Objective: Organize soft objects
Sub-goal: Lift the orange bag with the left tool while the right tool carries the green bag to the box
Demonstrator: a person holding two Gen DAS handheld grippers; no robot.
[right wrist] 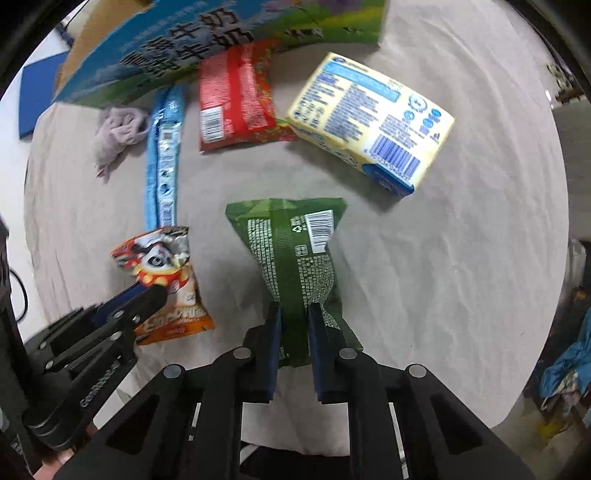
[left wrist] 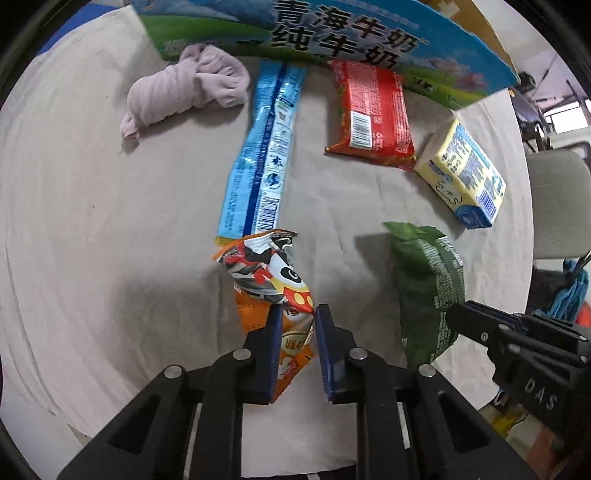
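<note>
My left gripper (left wrist: 297,314) is shut on an orange snack bag (left wrist: 273,284) with a cartoon print, lifted off the beige cloth (left wrist: 92,221). The same orange snack bag (right wrist: 166,280) shows at lower left in the right wrist view, with the left gripper (right wrist: 155,291) on it. My right gripper (right wrist: 293,310) is shut on the lower end of a green snack bag (right wrist: 295,251), which hangs crumpled above the cloth. That green snack bag (left wrist: 428,288) appears at right in the left wrist view, with the right gripper (left wrist: 454,314) clamped on it.
On the cloth lie a long blue packet (left wrist: 262,151), a red packet (left wrist: 373,114), a yellow tissue pack (left wrist: 465,173) and a bunched lilac cloth (left wrist: 188,85). A blue-green milk carton box (left wrist: 332,33) stands behind them. A chair (left wrist: 557,203) stands at right.
</note>
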